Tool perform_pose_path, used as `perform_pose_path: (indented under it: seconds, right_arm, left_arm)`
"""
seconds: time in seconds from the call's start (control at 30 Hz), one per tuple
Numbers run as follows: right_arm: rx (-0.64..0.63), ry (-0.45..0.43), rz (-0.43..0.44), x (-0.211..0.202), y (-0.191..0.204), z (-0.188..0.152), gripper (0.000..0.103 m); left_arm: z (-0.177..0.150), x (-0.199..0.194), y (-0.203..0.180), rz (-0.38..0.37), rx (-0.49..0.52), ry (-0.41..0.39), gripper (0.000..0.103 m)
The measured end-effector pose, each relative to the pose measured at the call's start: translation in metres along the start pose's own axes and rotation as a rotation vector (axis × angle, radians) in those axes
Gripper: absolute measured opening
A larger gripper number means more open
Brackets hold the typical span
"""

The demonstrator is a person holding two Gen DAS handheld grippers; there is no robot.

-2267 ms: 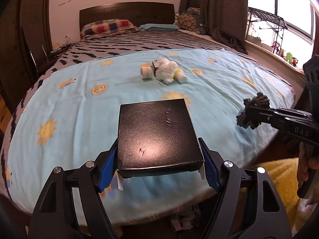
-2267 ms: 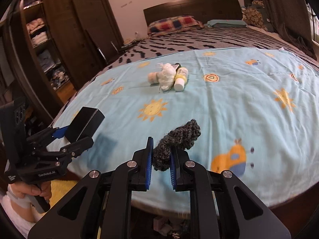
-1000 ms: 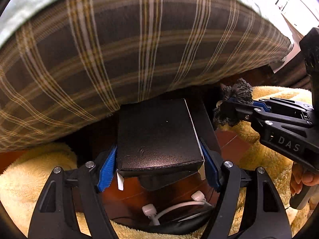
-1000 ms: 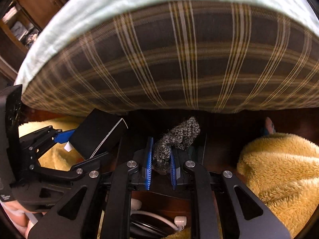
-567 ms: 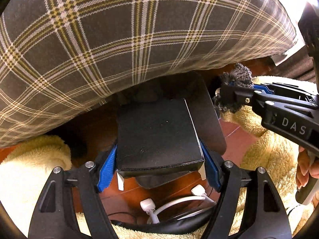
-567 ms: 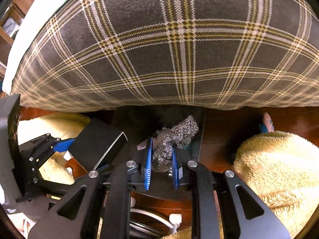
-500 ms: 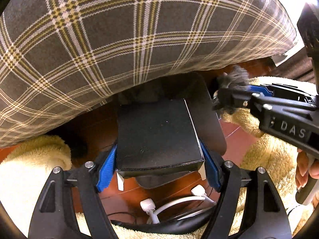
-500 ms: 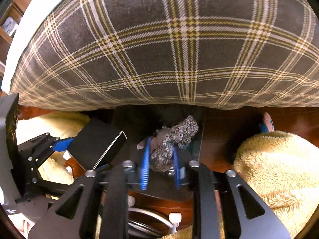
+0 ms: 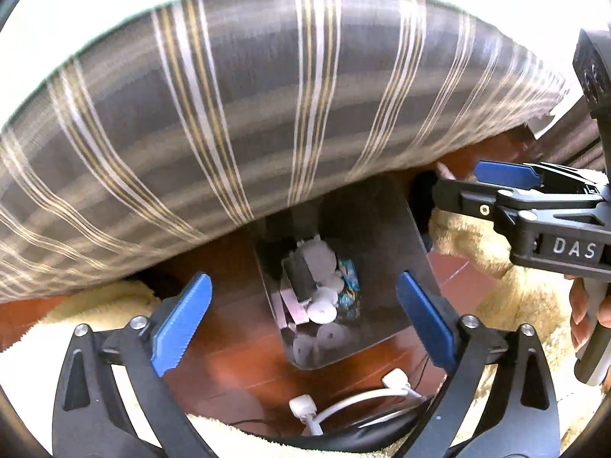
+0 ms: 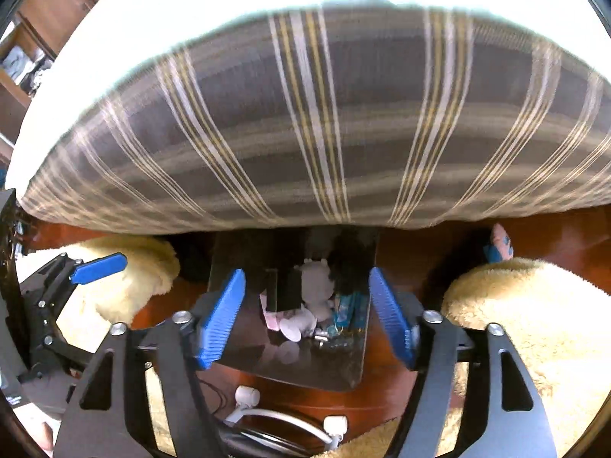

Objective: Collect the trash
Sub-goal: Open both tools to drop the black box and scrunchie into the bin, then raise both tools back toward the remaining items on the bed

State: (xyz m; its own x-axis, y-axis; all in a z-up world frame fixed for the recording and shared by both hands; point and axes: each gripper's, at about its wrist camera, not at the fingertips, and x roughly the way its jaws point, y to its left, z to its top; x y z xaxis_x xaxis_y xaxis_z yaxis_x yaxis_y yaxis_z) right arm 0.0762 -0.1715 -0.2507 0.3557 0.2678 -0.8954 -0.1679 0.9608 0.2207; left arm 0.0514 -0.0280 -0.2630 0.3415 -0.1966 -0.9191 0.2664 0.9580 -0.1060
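With both the left gripper (image 9: 303, 328) and the right gripper (image 10: 307, 316) just opened and empty above the trash bin (image 9: 397, 274), I should lift straight up, clear of its rim.

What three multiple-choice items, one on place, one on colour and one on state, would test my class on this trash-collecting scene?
1. Where does the trash bin stand?
A. On the bed
B. On the floor at the edge of the bed
C. On a shelf

2. What colour are the pads?
A. Blue
B. Red
C. Green

3. How is the left gripper?
A. Shut on a box
B. Shut on yarn
C. Open, nothing between its fingers

Answers: 1 B, the plaid bedside overhangs it; 2 A, both show blue; 3 C, only the bin's litter shows between them.
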Motion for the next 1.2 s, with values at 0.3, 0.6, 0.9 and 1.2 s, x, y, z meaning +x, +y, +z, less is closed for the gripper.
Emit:
perform_pose_path:
  seconds: [0.3, 0.6, 0.9, 1.2]
  right_arm:
    - [-0.023, -0.222, 0.010, -0.069, 0.003, 0.027, 0.091]
    - [-0.084, -0.337, -0.022, -0.103, 0.007, 0.091, 0.092]
    - [-0.060, -0.345, -0.022, -0.086, 0.004, 0.158, 0.092]
    - [-0.022, -0.363, -0.041, -0.059, -0.002, 0.237, 0.091]
  left_arm:
    - [0.025, -0.070, -0.010, 0.011, 0.061, -0.209, 0.095]
    - [0.081, -0.118, 0.015, 0.041, 0.014, -0.323, 0.095]
    - [0.147, -0.110, 0.053, 0.080, -0.037, -0.350, 0.095]
    - [0.194, -0.083, 0.083, 0.119, -0.060, -0.330, 0.095]
